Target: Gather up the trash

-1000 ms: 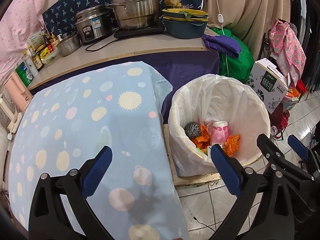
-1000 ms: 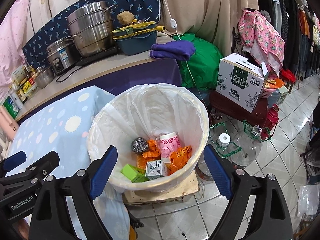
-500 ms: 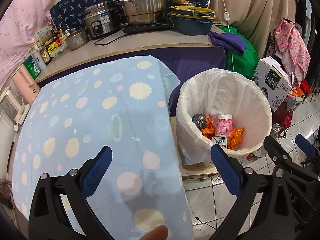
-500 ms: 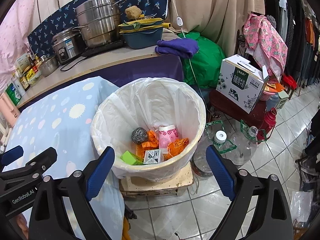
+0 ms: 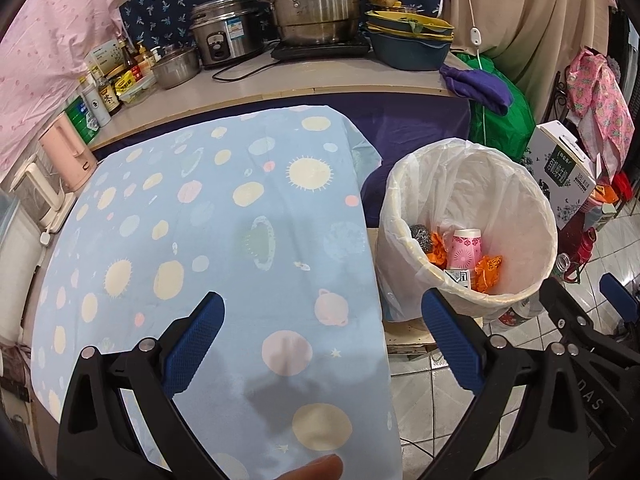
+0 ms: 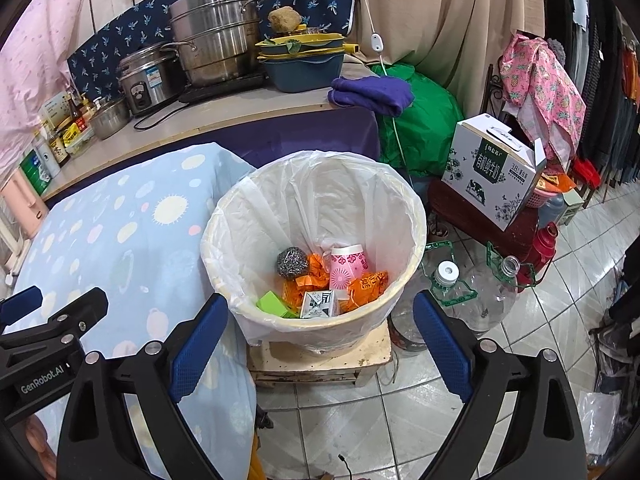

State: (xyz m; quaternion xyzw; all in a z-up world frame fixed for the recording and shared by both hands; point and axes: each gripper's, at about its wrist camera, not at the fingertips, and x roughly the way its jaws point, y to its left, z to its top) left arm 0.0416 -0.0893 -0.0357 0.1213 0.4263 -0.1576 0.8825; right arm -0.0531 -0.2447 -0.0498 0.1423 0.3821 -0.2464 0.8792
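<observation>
the left gripper hung over the near part of the table, its blue jaws spread wide with nothing between them. the table's cloth, pale blue with suns and planets, was bare from edge to edge. a fingertip poked in at the very bottom of that view.

the right gripper was held above the floor just in front of the bin, jaws just as wide and empty. the bin stood off the table's right edge on a low wooden stand, lined with a white bag.

all the trash i could see lay in the bottom of the bin: a steel scourer toward the left wall, a pink paper cup lying tilted beside it, crumpled orange wrappers around both, a small grey-and-white carton against the near wall and a green box to its left.

beyond the table ran a counter with a rice cooker, a stacked steamer pot and a blue basin, and a purple cloth drooping off its right end. right of the bin stood clear plastic bottles on the tiles and a milk box on a dark stool.
</observation>
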